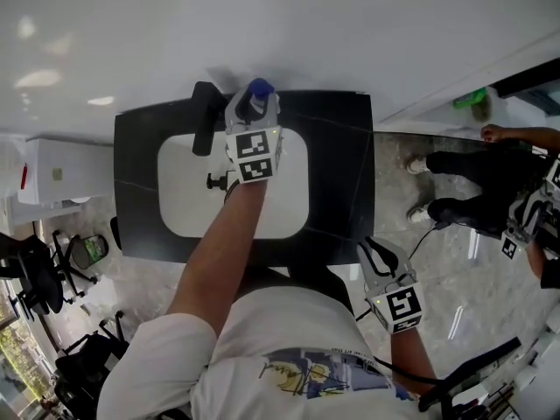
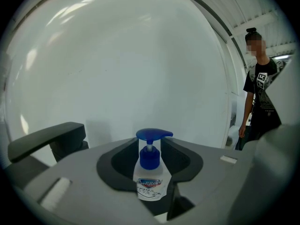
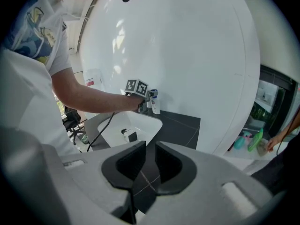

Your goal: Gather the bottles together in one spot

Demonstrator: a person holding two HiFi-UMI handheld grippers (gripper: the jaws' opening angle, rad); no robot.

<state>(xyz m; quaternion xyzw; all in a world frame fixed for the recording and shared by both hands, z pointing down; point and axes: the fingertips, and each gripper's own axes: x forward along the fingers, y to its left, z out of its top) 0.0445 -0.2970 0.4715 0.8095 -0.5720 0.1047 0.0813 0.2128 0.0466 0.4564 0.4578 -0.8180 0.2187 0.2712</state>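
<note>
Head view, as I watched from my remote station: the left gripper [image 1: 252, 105] reached over the white sink [image 1: 179, 195] to the back edge of the dark countertop [image 1: 339, 160]. It was just right of the black faucet [image 1: 205, 116] and close to the white wall [image 2: 117, 64]. In the left gripper view I saw the pump bottle [image 2: 150, 179] standing upright between its jaws, with a blue pump head above a clear, labelled body (the print was too small for me to read). The jaws stood wide, dark gaps showed on both sides of the pump neck, and I saw no pad pressing on the bottle. The right gripper [image 1: 378, 256] hung well apart from the bottle, off the front right corner of the countertop and above the marbled floor [image 1: 455, 287]. Its own view showed the jaws drawn to a narrow slit with nothing between them; only the countertop showed through the gap. The same view placed the bottle at the counter's far edge, just beside the left gripper's marker cube [image 3: 136, 86]. A person in a dark shirt [image 2: 260, 95] stood at the right edge of the left gripper view. A green container [image 1: 471, 100] lay on a pale ledge to the right of the countertop; I couldn't tell whether it was a bottle.
</note>
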